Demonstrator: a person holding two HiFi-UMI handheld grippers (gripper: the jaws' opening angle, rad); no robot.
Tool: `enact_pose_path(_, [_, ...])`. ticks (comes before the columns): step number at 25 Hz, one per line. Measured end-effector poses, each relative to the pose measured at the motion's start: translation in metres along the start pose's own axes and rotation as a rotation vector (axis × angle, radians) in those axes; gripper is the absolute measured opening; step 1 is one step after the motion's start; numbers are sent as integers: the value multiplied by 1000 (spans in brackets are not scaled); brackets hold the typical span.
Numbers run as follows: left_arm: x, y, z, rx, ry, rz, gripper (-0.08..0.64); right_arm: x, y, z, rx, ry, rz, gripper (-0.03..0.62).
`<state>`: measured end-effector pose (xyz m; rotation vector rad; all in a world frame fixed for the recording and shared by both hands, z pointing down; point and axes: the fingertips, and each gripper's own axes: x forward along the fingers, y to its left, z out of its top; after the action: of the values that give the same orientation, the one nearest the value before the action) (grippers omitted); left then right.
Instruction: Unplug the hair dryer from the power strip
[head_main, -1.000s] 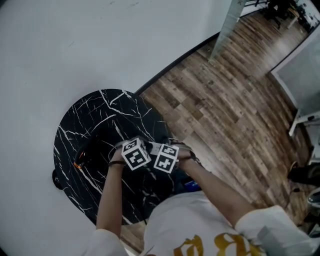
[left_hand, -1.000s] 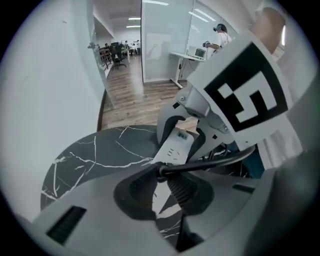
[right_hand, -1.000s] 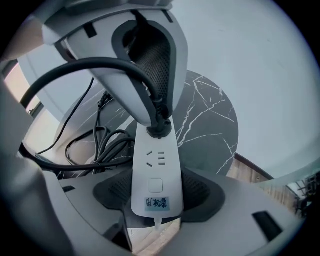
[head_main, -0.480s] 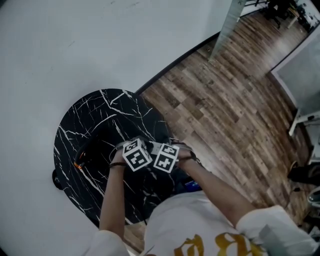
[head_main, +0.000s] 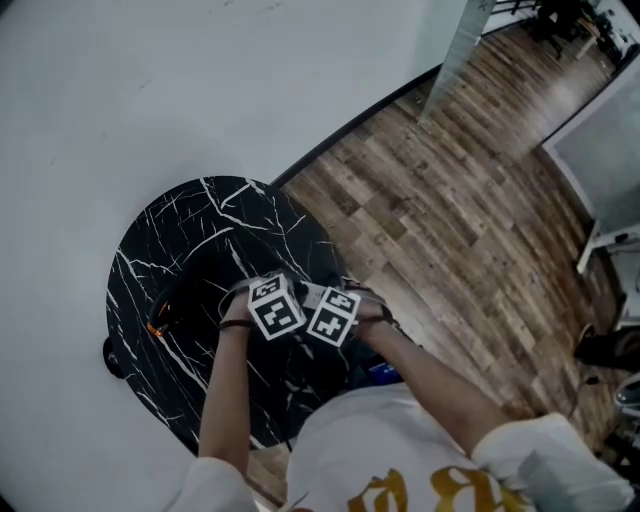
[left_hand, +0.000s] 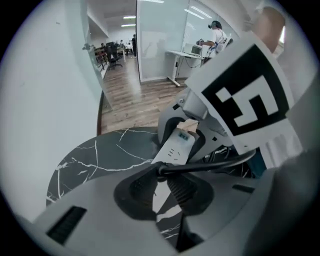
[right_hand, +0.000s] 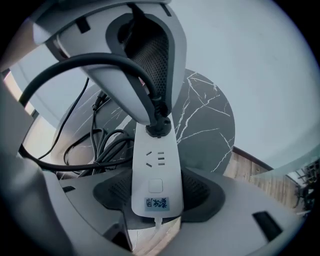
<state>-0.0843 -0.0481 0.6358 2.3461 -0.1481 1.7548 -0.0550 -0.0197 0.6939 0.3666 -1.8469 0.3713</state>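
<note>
Looking down on a round black marble table (head_main: 180, 240) pushed up against a white wall (head_main: 150, 80), with wood floor (head_main: 450, 200) off to the right. Working right over the table's near right edge, both marker cubes (head_main: 275, 307) side by side and nearly touching.

Squeezing the white power strip (left_hand: 176, 149) with the right gripper (right_hand: 156, 190), clamped across its two long sides at the end with the square button and the little blue label. Other end of the strip pointing in toward the middle of the table.

Pinching the black plug (right_hand: 158, 125) with the left gripper (left_hand: 159, 174), closed on it from above, right at the socket on the strip's far end. Still seated in that socket by the look of it (plug body flush against the strip's face in the right gripper view). A second socket face showing between the plug and the button.

Running off to the right in the left gripper view: the plug's thick black cable (left_hand: 215, 164). Also a loose tangle of black cords (right_hand: 97, 145), just left of the strip in the right gripper view.

Can't really make out the hair dryer itself. Only a dark shape with an orange spot (head_main: 155, 325) near the table's left edge in the head view, too murky to call.
</note>
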Motion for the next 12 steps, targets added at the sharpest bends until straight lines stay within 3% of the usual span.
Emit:
enact_pose_path(2, [-1,4,-1,-23,-14,12,60,0,0,1,-10,1,-4,268])
enact_pose_path(4, [-2,13,0,-44,-5,-27,60,0,-1,1,-16,4,-7,268])
enact_pose_path(6, [-3,18,0,-78,5,-111,60,0,-2,1,-18,4,-6,268])
enact_pose_path(8, [-3,14,5,-130,-41,-216,64,0,-1,1,-11,5,-5,268])
enact_pose_path(9, [-4,13,6,-138,-57,-230,67,0,-1,1,-6,8,-5,268])
enact_pose_path(12, [-6,9,8,-58,-51,-123,64,0,-1,1,6,22,-7,268])
